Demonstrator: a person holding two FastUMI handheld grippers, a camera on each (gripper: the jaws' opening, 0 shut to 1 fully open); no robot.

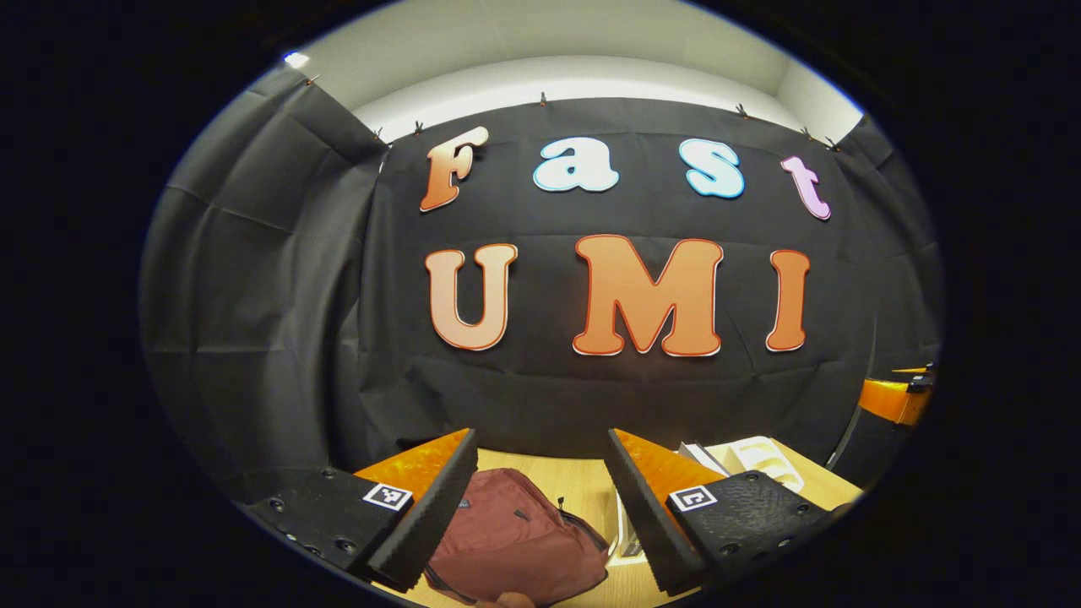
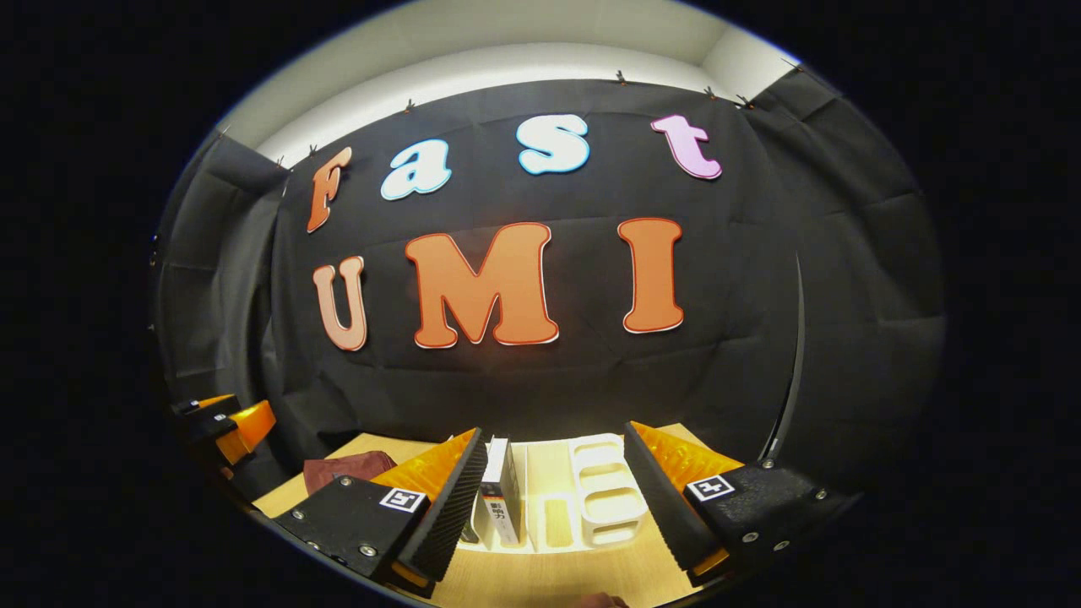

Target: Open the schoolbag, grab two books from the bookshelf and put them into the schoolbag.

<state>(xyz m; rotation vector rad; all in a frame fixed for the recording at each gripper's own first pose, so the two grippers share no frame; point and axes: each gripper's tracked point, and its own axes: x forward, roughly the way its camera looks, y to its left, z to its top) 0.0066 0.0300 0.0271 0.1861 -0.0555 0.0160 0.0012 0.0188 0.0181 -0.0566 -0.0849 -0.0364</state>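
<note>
Left hand-held gripper (image 1: pixel 540 507) wide open, empty, over soft schoolbag (image 1: pixel 515 536); pinch zipper pull. Right hand-held gripper (image 2: pixel 553 498) open, empty; grip stiff book (image 2: pixel 503 494) by spine.

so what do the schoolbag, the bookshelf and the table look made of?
Schoolbag: soft maroon fabric, matte, creased and slumped, with a zipper. Bookshelf: looks like white moulded plastic, smooth with rounded slots; could be painted. Table: light wood-grain top, likely laminate.

Screwed black gripper (image 1: pixel 540 523) mounts with square coded tags
</note>
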